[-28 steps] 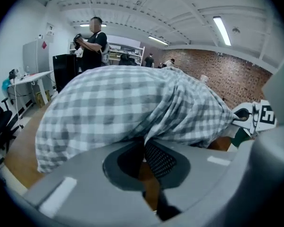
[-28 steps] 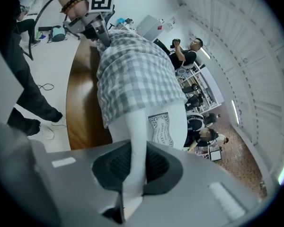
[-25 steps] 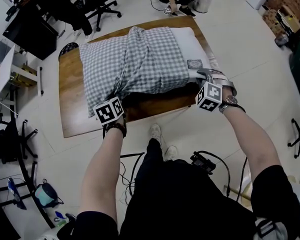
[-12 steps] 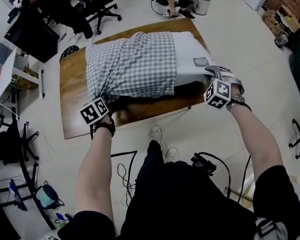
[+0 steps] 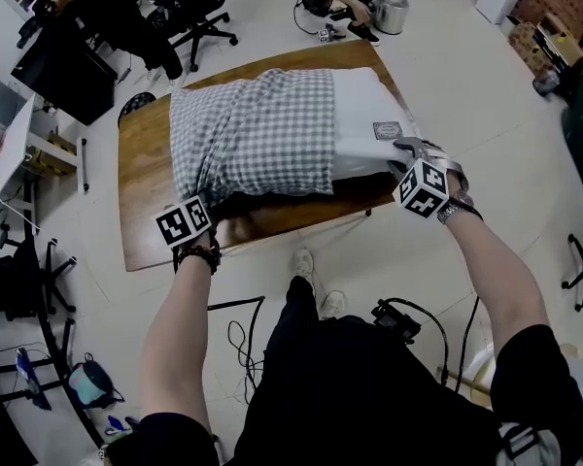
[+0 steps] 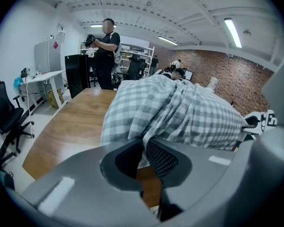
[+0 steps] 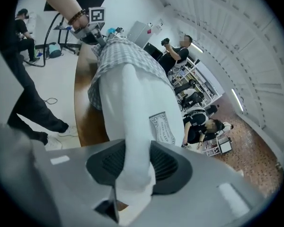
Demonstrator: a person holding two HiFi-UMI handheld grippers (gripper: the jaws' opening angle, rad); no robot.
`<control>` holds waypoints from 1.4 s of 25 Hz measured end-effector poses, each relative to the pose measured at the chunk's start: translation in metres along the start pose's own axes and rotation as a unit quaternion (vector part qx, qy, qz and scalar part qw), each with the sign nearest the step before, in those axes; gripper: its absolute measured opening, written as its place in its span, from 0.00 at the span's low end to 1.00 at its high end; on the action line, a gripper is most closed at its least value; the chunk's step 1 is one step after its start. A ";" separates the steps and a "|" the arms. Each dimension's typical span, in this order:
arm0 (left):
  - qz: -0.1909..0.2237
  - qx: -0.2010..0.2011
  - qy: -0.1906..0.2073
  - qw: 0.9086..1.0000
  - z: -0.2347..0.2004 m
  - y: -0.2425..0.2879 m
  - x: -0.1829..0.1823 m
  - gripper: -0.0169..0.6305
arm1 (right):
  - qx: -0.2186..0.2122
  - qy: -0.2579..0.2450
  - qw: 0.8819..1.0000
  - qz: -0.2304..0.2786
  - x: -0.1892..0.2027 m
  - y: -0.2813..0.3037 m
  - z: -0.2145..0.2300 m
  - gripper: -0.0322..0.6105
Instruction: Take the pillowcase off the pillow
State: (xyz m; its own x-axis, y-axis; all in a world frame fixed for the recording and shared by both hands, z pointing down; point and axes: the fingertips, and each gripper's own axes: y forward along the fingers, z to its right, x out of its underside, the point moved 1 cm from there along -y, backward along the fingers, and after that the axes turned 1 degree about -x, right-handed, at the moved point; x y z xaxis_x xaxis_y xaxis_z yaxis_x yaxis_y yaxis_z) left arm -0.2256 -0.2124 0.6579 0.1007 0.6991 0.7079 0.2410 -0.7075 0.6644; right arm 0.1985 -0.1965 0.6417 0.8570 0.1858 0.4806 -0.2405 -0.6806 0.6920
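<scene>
Head view: the pillowcase (image 5: pixel 253 129) on the table (image 5: pixel 146 226) still covers most of the pillow (image 5: pixel 364 115). The white end at 3 o'clock is barer than a second ago. With jaws just eased wider, the left gripper (image 5: pixel 198 202) pinches pillowcase cloth and the right gripper (image 5: pixel 398 149) clamps the pillow's corner.

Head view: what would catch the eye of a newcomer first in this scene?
A big pillow lies on a wooden table, partly out of its grey checked pillowcase. The left gripper pinches the pillowcase's edge, and the right gripper holds the pillow's white corner between its jaws. Both pairs of jaws have just been opening.
</scene>
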 end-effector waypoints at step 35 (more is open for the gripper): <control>0.042 0.147 0.234 0.960 0.156 -0.107 -0.119 0.26 | -0.070 0.073 0.992 0.075 -0.082 -0.090 0.034 0.36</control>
State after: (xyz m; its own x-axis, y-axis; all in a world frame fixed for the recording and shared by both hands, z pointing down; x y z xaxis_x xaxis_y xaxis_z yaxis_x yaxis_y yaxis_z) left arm -0.1127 -0.2040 0.4649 -0.2970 0.4689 0.8318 0.5196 -0.6515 0.5528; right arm 0.1654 -0.1741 0.5214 0.7340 0.1964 0.6501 -0.4306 -0.6056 0.6692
